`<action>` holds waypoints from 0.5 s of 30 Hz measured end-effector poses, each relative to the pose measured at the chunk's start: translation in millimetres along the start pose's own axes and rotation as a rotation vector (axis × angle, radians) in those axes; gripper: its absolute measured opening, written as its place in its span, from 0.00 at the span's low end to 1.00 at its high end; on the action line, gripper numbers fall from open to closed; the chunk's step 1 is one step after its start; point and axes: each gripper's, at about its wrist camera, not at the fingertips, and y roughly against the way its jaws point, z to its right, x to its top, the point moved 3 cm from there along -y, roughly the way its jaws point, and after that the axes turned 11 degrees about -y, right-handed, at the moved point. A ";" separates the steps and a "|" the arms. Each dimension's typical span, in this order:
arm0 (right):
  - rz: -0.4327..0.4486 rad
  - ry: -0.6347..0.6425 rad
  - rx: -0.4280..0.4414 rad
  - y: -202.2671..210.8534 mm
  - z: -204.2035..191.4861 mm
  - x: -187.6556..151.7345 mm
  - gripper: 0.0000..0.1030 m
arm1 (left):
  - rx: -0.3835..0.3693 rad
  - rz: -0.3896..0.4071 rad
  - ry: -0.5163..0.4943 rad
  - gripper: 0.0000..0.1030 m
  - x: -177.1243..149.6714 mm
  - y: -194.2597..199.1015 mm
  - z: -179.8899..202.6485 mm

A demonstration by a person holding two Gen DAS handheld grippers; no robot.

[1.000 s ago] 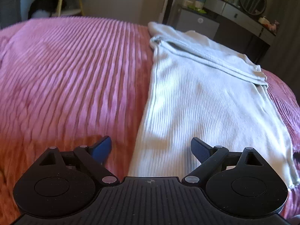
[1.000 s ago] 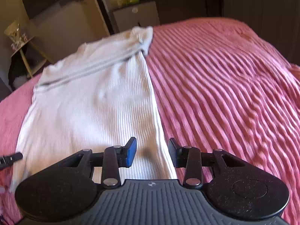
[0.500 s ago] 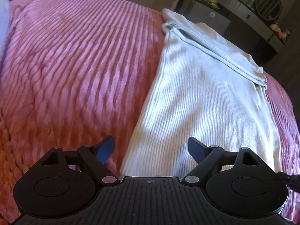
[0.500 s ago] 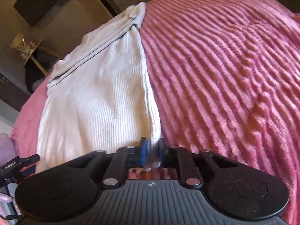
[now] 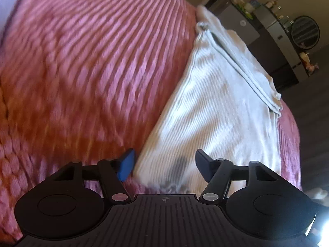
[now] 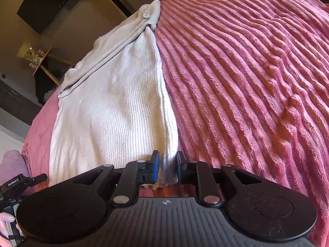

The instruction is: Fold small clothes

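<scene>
The white top (image 6: pixel 115 107) lies flat on the pink bed (image 6: pixel 246 72), near its edge. The right hand-held gripper (image 6: pixel 166 165) pinches the top's near right corner. The left hand-held gripper (image 5: pixel 164 163) gapes wide around the near left corner, its view blurred. Open bedspread flanks both sides.

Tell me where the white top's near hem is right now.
The white top lies on the pink bedspread; its near right corner is pinched in the right gripper, while the near left corner sits between the left gripper's open fingers.
</scene>
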 end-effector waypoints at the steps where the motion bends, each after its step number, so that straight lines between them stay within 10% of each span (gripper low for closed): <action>1: 0.001 0.008 0.004 0.1 -1.3 -0.2 0.14 | -0.002 -0.011 0.001 0.59 -0.6 -0.5 -1.1; 10: -0.031 0.044 -0.010 -6.8 -11.1 -2.8 0.15 | -0.038 -0.102 -0.081 0.19 -5.5 -14.2 16.2; 15: -0.002 0.058 -0.020 -4.7 -17.1 -4.5 0.09 | -0.079 -0.128 -0.141 0.13 -4.9 -18.5 27.4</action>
